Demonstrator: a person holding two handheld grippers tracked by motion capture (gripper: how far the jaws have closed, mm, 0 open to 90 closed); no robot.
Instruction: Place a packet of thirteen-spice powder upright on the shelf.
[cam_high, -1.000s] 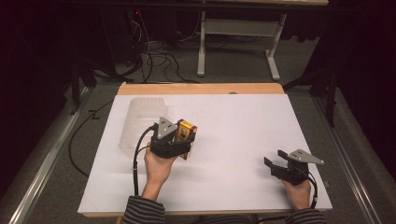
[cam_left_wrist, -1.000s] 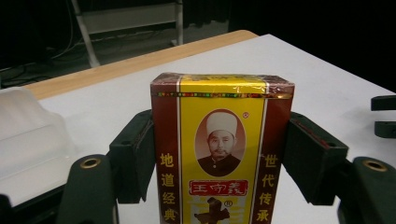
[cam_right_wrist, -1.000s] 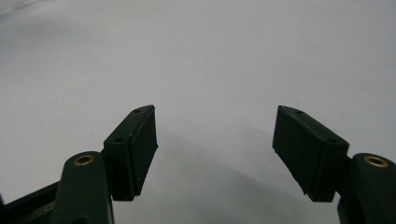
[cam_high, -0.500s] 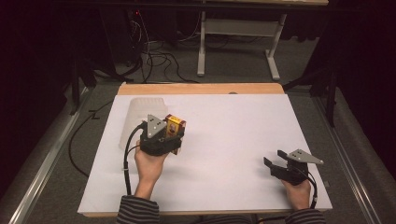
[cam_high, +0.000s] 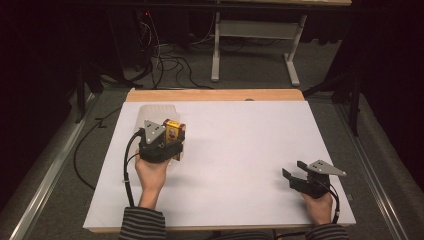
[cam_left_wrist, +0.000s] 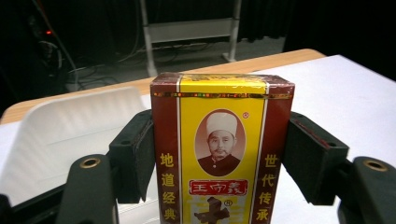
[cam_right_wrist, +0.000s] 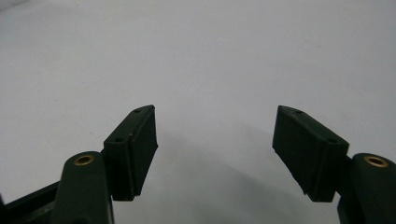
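**Box clamped upright in the left jaws, right jaws spread over bare counter**

The maroon-and-yellow cardboard box (cam_left_wrist: 222, 149) with a printed portrait and Chinese lettering sits squarely between the two black jaws of the left gripper (cam_left_wrist: 222, 154). The pads press flat on its two narrow maroon sides, so the jaws are clenched on it. In the left gripper view its long axis stands upright between the jaws, with its top end rising clear above the pad tips and its printed yellow face turned back toward the camera. Its lower end runs out of the frame.

In the high view the box (cam_high: 172, 131) juts out ahead of the left gripper (cam_high: 167, 142), over the white-covered counter (cam_high: 240, 150). Beyond the jaws and a little to their left lies a translucent white plastic tray (cam_left_wrist: 74, 126).

The right gripper (cam_right_wrist: 224, 149) has its jaws spread wide apart with nothing between them, just the white surface beneath. In the high view it (cam_high: 295, 175) rests well apart from the box.
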